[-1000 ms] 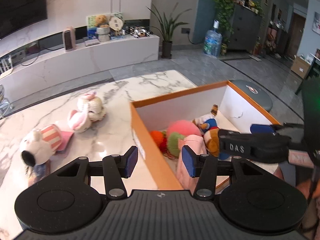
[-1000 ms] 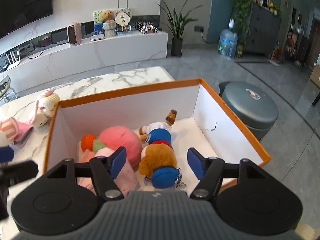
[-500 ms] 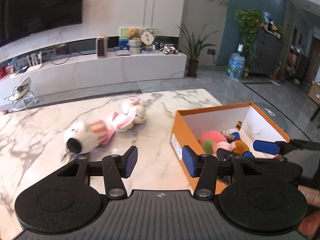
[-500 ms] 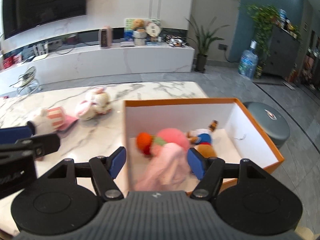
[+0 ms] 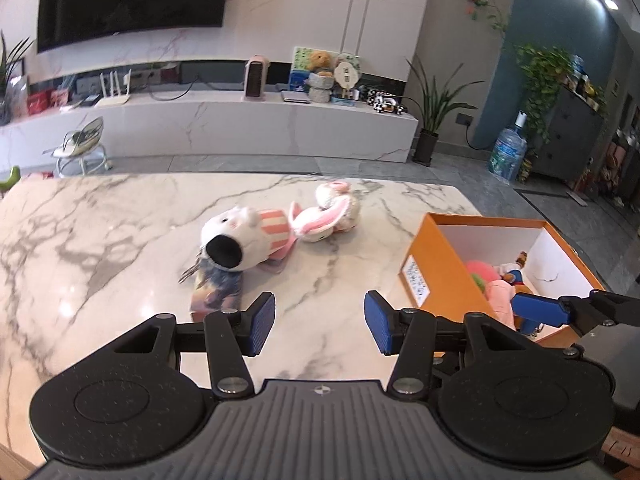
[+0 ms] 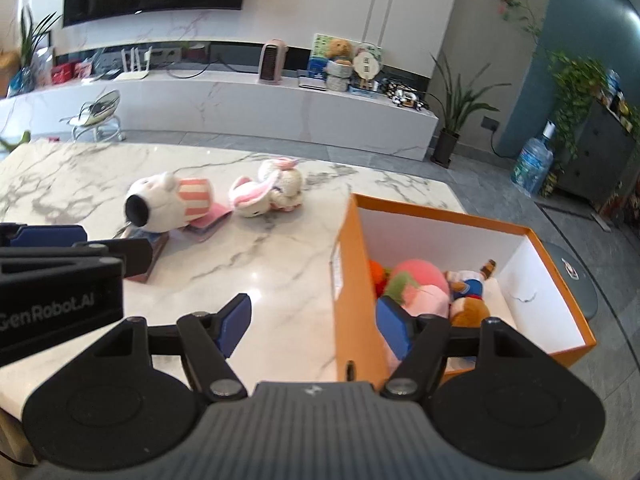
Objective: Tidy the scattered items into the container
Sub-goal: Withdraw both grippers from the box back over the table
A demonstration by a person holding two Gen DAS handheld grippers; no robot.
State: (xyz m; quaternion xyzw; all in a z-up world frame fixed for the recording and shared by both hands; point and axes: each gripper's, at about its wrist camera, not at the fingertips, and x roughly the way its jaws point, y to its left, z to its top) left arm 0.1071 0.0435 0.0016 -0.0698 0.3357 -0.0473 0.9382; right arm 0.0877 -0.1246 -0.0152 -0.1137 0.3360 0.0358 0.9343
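Observation:
A white plush with a black snout and a pink striped top (image 5: 240, 240) (image 6: 168, 202) lies on the marble table (image 5: 100, 248), partly on a small card or book (image 5: 218, 294). Beside it lies a pink-eared bunny plush (image 5: 328, 216) (image 6: 266, 194). The orange box (image 5: 420, 264) (image 6: 350, 280) at the right holds a pink round plush (image 6: 416, 276), a bear in blue (image 6: 468, 294) and a pink soft toy (image 6: 426, 300). My left gripper (image 5: 320, 322) is open over bare table, short of the white plush. My right gripper (image 6: 316, 322) is open and empty above the box's left wall.
A long white TV bench (image 5: 240, 120) with small items runs behind the table, across a strip of grey floor. A round grey bin (image 6: 572, 280) stands beyond the box. A small stool (image 5: 82, 148) and potted plants (image 5: 436, 116) stand on the floor.
Both grippers swung left, away from the box interior and over the table. The two table plushes have come towards the middle of each view. Both grippers stayed open and empty.

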